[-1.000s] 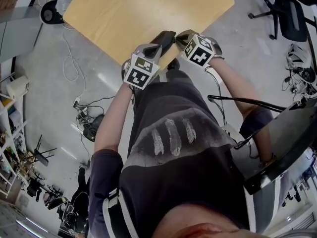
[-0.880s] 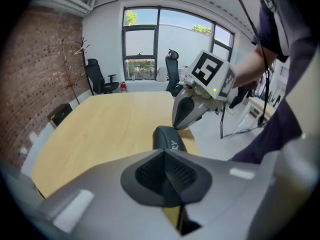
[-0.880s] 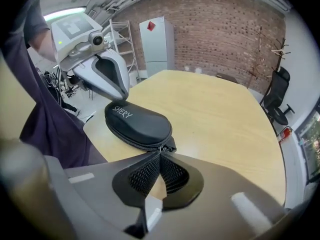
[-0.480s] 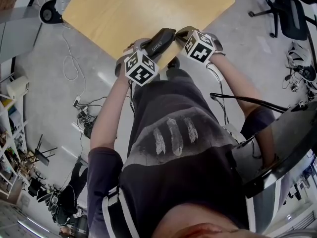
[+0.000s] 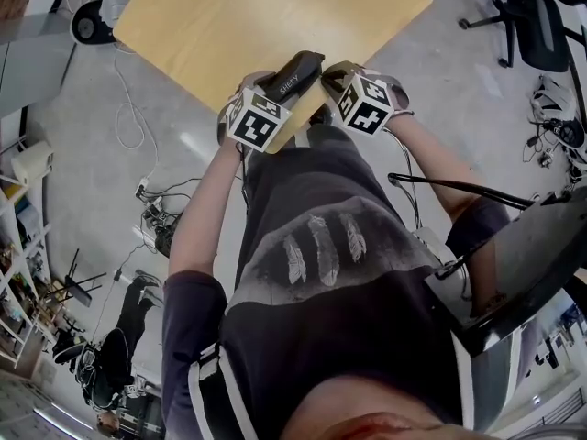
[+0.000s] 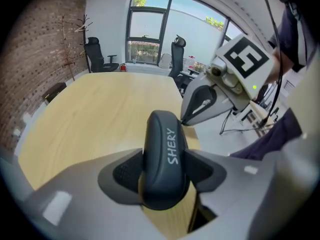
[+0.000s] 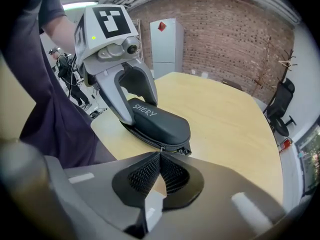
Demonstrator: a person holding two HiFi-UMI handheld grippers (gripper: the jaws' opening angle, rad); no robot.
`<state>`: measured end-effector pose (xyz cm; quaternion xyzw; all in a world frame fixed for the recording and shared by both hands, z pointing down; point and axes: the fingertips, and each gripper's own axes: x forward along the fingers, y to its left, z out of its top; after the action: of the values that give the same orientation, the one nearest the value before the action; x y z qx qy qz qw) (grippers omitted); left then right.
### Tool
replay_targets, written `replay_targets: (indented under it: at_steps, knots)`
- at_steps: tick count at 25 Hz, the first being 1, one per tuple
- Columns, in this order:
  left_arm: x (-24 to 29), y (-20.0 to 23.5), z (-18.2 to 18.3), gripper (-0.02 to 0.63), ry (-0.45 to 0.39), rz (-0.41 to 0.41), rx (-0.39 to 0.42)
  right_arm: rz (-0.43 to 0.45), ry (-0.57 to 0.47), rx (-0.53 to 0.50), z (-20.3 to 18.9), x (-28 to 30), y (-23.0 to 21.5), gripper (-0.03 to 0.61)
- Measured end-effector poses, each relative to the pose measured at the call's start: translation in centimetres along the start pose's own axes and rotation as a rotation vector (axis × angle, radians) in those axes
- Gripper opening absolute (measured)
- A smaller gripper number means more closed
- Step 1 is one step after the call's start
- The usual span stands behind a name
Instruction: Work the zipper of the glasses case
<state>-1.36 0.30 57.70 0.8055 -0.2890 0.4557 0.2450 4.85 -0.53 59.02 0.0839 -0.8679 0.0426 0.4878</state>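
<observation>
A black zippered glasses case (image 5: 293, 79) with "SHERY" printed on it lies at the near edge of the wooden table (image 5: 229, 16). My left gripper (image 6: 165, 171) straddles the near end of the case (image 6: 166, 149). Its jaws have just been closing, and both pads now press the case's sides. My right gripper (image 7: 160, 156) is shut. Its tips meet at the small metal zipper pull (image 7: 161, 148) on the end of the case (image 7: 160, 124), where the zipper seam runs along the lower edge. From the right gripper view, the left gripper (image 7: 131, 103) stands over the case's far end.
The case sits close to the table corner, with the person's torso (image 5: 321, 273) just behind it. Office chairs (image 5: 527, 16) stand on the floor at the right. Cables (image 5: 138, 117) lie at the left. The tabletop stretches away beyond the case.
The left gripper has risen from beside the case and come over its end, with its jaws now around it. The case's printed top has come into sight. The right gripper shifted slightly left.
</observation>
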Motion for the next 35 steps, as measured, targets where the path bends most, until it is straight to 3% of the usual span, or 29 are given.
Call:
replay_targets:
  at_steps: [4,6,9,13,17,20,27,30,35]
  knots:
    - [-0.1,0.2,0.0,0.255,-0.004,-0.038,-0.08,-0.023,-0.015,0.021,0.5,-0.4,0.1,-0.002]
    - [-0.1,0.1,-0.1,0.255,-0.023,-0.08,-0.187,-0.013,-0.033,0.03,0.9,-0.6,0.4,0.0]
    - [0.0,0.0,0.5,0.255,-0.094,-0.147,-0.411,0.053,-0.071,-0.008,2.4,-0.5,3.0,-0.003]
    - [0.3,0.2,1.4,0.258,-0.132,-0.164,-0.493,0.049,-0.087,0.028,2.1,-0.3,3.3,-0.003]
    - [0.3,0.6,1.5,0.258,-0.165,-0.201,-0.604,0.067,-0.076,-0.058,2.7,-0.4,4.3,-0.003]
    - [0.0,0.7,1.6,0.258,-0.195,-0.22,-0.654,0.082,-0.083,-0.064,3.1,-0.6,5.2,-0.003]
    - [-1.8,3.0,3.1,0.247,-0.385,-0.27,-0.91,0.074,-0.137,-0.126,5.7,-2.1,4.6,-0.003]
    - [-1.9,2.8,2.4,0.25,-0.356,-0.283,-0.924,0.118,-0.087,-0.241,5.4,-1.9,4.9,-0.003]
    - [-2.5,2.9,1.6,0.219,-0.279,-0.208,-0.727,0.142,0.041,-0.402,3.9,-1.2,4.5,-0.003]
